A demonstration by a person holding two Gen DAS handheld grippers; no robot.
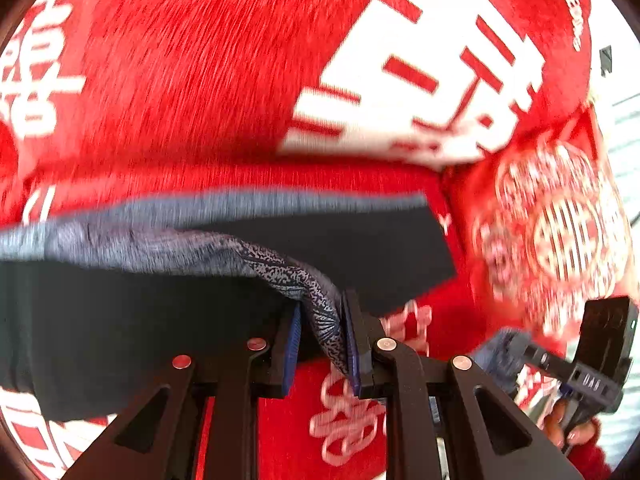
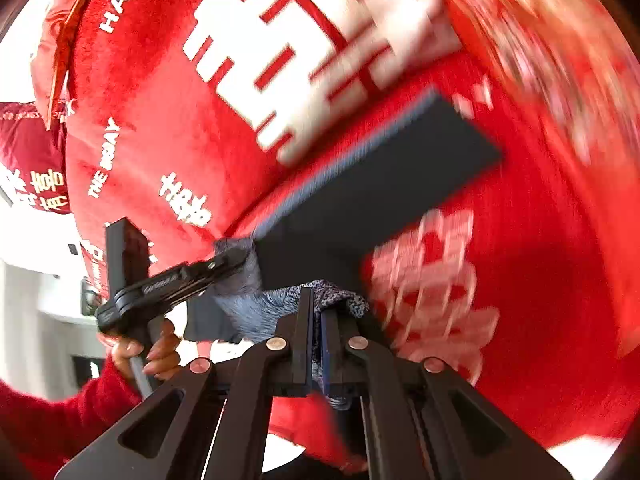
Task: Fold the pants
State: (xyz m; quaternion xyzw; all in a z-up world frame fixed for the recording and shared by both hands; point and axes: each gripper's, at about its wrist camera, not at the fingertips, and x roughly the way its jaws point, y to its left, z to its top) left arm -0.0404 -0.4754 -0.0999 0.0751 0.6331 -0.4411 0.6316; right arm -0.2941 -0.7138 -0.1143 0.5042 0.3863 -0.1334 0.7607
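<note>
Soft knit is what I read in the left wrist view: the left gripper has its jaws narrowed on a bunched grey hem of the pants, whose dark body spans lower-centre frame over the red blanket, limp and light, so I judge edges and corners the best holds. From the right wrist view, the right gripper is clamped tight on a neighbouring bunch at lower centre, the dark panel running toward upper right.
</note>
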